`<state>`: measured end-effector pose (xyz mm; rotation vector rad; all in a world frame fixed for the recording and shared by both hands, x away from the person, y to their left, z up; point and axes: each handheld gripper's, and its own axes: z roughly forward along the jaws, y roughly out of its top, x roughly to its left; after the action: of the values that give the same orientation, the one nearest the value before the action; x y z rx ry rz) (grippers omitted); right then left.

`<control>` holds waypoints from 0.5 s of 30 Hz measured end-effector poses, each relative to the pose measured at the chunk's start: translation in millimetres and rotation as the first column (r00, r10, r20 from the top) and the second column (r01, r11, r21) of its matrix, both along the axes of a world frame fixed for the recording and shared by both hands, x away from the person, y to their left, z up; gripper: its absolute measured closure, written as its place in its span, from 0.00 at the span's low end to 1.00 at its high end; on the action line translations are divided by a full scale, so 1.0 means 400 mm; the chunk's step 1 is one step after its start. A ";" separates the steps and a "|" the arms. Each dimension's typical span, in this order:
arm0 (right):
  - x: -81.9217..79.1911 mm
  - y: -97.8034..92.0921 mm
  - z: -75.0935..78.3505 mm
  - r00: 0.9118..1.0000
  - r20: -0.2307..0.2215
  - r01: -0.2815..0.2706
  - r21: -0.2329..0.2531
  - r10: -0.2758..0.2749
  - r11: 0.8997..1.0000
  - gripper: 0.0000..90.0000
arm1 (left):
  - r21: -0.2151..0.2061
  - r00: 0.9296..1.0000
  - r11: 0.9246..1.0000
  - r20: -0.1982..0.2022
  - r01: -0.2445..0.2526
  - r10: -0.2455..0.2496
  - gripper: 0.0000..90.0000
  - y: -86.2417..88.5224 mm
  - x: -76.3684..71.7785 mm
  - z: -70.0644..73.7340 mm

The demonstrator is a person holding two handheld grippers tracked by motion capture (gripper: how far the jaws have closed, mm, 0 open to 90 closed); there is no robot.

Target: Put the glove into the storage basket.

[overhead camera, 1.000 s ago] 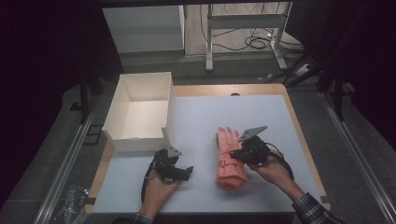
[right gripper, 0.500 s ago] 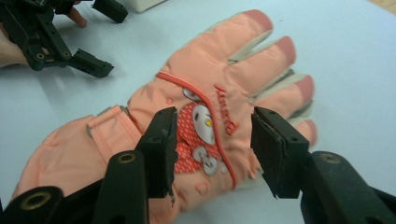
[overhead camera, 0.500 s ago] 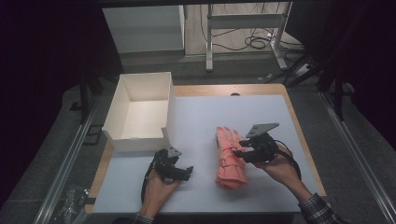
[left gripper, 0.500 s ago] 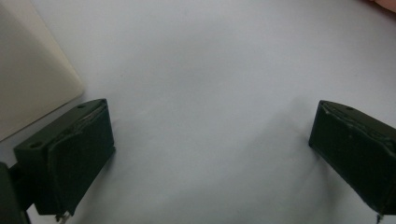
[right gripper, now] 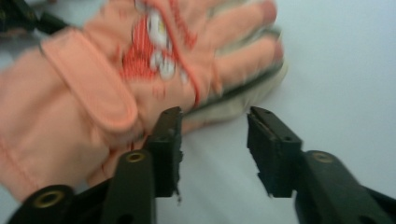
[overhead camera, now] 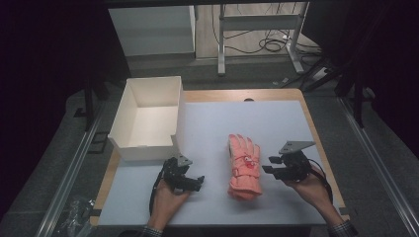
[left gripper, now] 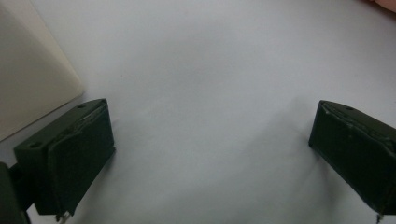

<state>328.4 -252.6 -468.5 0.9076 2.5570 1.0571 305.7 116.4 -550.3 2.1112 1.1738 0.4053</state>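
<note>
Nothing is in our grip yet: the pink glove (overhead camera: 243, 166) lies flat on the table (overhead camera: 276, 118), well apart from the white box (overhead camera: 148, 118). Our right gripper (right gripper: 214, 140) gapes empty just beside the glove's edge, our left gripper (left gripper: 210, 154) hangs wide open over bare table, so we judge grasping and any move toward the box remain.

The white box (overhead camera: 148, 118) stands at the table's (overhead camera: 276, 113) far left corner, and its tall walls block any low pass there. To the right of the box, the white tabletop lies bare all the way to the right edge. Nearer the person than the box, the left gripper (overhead camera: 190, 181) sits just past the box's near wall, its jaws wide apart over bare surface. Farther right of the box, the pink glove (overhead camera: 243, 165) lies flat as a low hump; the right gripper (overhead camera: 269, 164) hovers just beside it, jaws parted.
</note>
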 end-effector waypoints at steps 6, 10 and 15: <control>-0.036 -0.018 -0.064 0.997 -0.075 -0.030 -0.001 0.029 1.000 0.80 | 0.008 1.000 1.000 -0.001 0.004 -0.004 0.00 0.001 0.000 0.001; -0.061 -0.017 -0.082 0.995 -0.082 -0.055 0.015 0.056 0.998 0.93 | 0.008 1.000 1.000 -0.001 0.004 -0.004 0.00 0.001 0.000 0.001; -0.085 -0.001 -0.096 0.992 -0.079 -0.092 0.032 0.094 0.995 0.96 | 0.008 1.000 1.000 -0.001 0.004 -0.004 0.00 0.002 0.000 0.001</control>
<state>294.3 -252.9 -506.8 0.8618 2.6803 1.1070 305.7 117.0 -549.7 2.1203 1.1698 0.4079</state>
